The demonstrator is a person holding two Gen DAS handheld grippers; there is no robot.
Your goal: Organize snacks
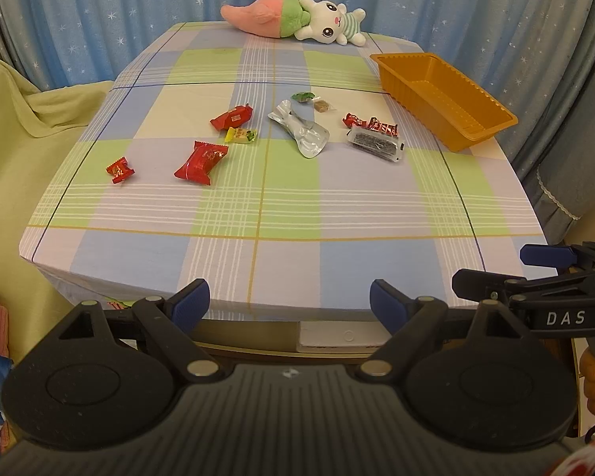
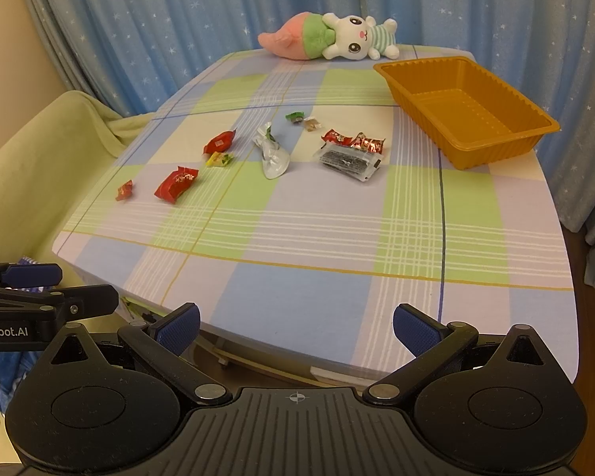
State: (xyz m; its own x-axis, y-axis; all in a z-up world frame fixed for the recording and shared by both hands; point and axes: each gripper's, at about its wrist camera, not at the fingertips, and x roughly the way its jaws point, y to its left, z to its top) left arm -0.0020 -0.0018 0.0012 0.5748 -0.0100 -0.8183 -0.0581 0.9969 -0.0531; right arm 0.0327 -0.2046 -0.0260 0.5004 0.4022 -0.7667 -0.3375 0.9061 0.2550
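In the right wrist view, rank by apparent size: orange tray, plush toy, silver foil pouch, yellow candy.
1. orange tray, though nearness to the camera helps it
2. plush toy, farthest back
3. silver foil pouch
4. yellow candy, clearly smallest

You are working in warm, even indoor light that tints both views slightly yellow; around the orange tray (image 1: 448, 99) the checked tablecloth (image 1: 281, 198) is well lit, with no hard glare; shadows there are soft and short, hugging the near wall of the tray and the wrappers beside it; fisheye distortion bows the cloth's edges and lines away from the tray, and the corners fall to black; near the tray focus is crisp, while the curtain (image 2: 178, 20) behind it looks a little softer.
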